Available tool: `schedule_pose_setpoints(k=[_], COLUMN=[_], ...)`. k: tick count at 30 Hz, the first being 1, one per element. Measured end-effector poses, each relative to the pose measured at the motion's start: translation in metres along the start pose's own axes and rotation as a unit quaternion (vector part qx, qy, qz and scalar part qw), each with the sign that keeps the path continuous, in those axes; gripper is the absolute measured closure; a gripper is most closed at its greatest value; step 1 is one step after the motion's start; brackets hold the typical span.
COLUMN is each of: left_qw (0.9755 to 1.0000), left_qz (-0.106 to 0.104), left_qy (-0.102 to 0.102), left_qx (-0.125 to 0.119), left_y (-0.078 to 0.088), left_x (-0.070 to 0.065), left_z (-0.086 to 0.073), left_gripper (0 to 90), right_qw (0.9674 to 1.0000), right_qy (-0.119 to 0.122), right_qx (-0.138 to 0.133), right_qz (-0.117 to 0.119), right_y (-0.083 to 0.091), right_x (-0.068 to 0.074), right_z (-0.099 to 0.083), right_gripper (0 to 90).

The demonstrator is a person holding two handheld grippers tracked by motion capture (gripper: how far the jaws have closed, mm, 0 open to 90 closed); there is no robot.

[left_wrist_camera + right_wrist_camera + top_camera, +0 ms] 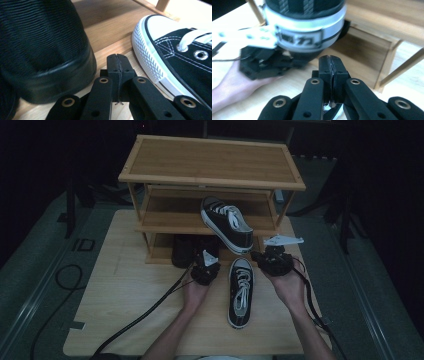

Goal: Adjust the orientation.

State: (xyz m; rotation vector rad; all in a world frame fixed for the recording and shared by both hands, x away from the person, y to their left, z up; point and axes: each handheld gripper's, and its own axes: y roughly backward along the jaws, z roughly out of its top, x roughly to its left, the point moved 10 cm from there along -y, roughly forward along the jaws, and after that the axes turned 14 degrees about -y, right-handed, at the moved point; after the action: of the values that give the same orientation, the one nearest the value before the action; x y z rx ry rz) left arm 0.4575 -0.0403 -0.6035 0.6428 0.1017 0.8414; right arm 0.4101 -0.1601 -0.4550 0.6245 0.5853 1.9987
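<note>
Ahead of both my grippers stands a bamboo shoe rack [210, 162], one black-and-white sneaker [227, 224] on its middle shelf. A matching sneaker [240, 291] lies on the table between them. My left gripper [205, 268] and right gripper [274, 259] are both fully closed, holding nothing.

Both forearms are bare, with no sleeves. The left gripper [117, 58] is matte black, with 2 flat pads meeting at a thin seam and brass-ringed screw holes on the angled links behind the fingertips. The right gripper [329, 59] matches it, carries a pale 3-cornered plate, and trails a black cable.
</note>
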Motion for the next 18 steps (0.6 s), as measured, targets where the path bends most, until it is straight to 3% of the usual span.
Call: schedule_pose_setpoints(k=[3,9,13,18], left_qw=[0.9999,0.9999,0.9997,0.9995], left_qz=[0.0,0.007,0.023,0.029], left_qy=[-0.001,-0.008,0.002,0.012], left_qx=[-0.012,-0.004,0.001,0.004], left_y=[-0.003,-0.017,-0.025,-0.031], left_x=[-0.001,-0.007,-0.004,-0.001], left_z=[0.009,0.013,0.011,0.011], left_gripper=[90.0,90.0,90.0,90.0], right_qw=[1.0,0.9998,0.9996,0.9994], right_qy=[0.005,0.017,0.023,0.029], right_qx=[0.001,0.004,0.003,-0.005], right_qz=[0.005,0.013,0.016,0.02], right_y=[0.001,0.002,0.004,0.008], right_x=[0.004,0.01,0.013,0.017], right_z=[-0.006,-0.015,-0.02,-0.022], right_gripper=[88.3,88.0,87.9,87.9])
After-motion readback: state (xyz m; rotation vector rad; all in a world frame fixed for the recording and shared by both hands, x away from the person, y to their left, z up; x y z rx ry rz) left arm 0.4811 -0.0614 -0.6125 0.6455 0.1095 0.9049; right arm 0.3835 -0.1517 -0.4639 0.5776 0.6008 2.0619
